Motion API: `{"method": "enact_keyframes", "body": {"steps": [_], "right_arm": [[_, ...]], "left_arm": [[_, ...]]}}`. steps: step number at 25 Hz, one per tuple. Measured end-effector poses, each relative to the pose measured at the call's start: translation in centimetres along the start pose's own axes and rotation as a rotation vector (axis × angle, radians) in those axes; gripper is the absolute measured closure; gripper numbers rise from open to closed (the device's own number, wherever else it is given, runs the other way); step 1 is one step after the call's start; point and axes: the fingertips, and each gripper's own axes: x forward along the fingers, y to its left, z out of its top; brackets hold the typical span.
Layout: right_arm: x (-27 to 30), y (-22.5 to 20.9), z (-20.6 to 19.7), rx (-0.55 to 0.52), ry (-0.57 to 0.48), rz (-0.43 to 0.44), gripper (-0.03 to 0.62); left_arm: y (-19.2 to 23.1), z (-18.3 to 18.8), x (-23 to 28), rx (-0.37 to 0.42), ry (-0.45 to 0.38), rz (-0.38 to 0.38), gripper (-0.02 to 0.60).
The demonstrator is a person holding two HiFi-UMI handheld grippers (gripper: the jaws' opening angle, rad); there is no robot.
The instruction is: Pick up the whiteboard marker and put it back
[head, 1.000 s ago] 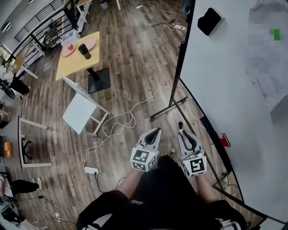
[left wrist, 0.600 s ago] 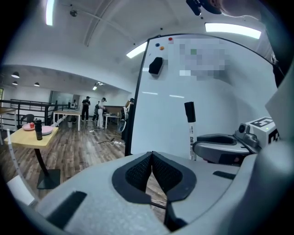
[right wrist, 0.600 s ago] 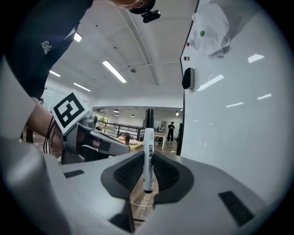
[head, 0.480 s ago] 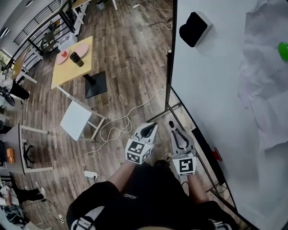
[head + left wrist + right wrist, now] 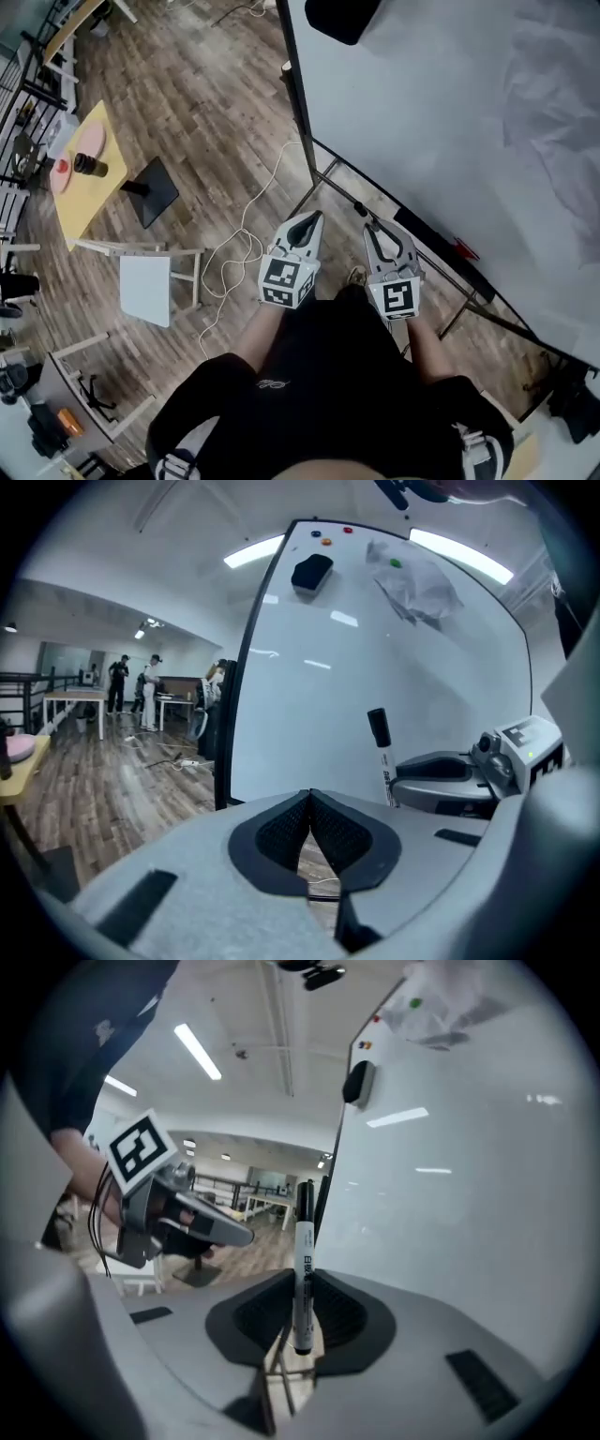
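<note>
- The pick-up looks done to us. Our right gripper [image 5: 298, 1321] has its jaws partly closed on the white-barrelled, black-capped whiteboard marker [image 5: 303, 1251], which stands upright between the pads, cap uppermost.
- The marker is in front of the large white whiteboard on its black metal stand [image 5: 450, 122], near the lower edge and not touching it.
- Our left gripper [image 5: 310, 808] is closed with its pad tips touching and nothing between them. It sits just beside the right one, on the side further from the whiteboard.
- The putting back is left. We judge the likely spot to be the narrow black ledge [image 5: 427, 239] along the whiteboard's lower edge, and the marker is not on it yet.
- We count one marker, two grippers and one whiteboard.
- High on the whiteboard we count one black block eraser [image 5: 311, 571], one crumpled pale sheet [image 5: 417, 583] and one small green round magnet [image 5: 395, 562] on that sheet.
</note>
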Motion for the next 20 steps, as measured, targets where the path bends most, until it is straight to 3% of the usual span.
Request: {"method": "enact_keyframes", "body": {"steps": [2,5,8,10,14,20], "right_arm": [[0.3,0.5,0.3,-0.094,0.051,-0.071,0.538],[0.0,0.6,0.3,-0.125,0.138,-0.179,0.537],[-1.2,0.0,-1.2,-0.147,0.290,-0.307,0.537],[-2.3,-0.4,-2.6,-0.223,0.424,-0.361,0.537],[-4.7,-1.3,-5.4,-0.400,0.655,-0.375,0.537],[-6.7,-2.8,-9.5,-0.511,0.810,-0.312,0.539]], "left_arm": [[1.1,0.4,0.4,-0.004,-0.002,-0.064,0.575],[1.7,0.9,1.6,0.010,0.002,-0.187,0.575],[0.8,0.4,3.1,0.034,0.021,-0.323,0.575],[-0.2,-0.6,4.0,0.039,0.042,-0.392,0.575],[-2.9,-4.0,5.6,0.041,0.111,-0.474,0.575],[-6.1,-6.1,6.9,0.018,0.146,-0.499,0.575]]}}
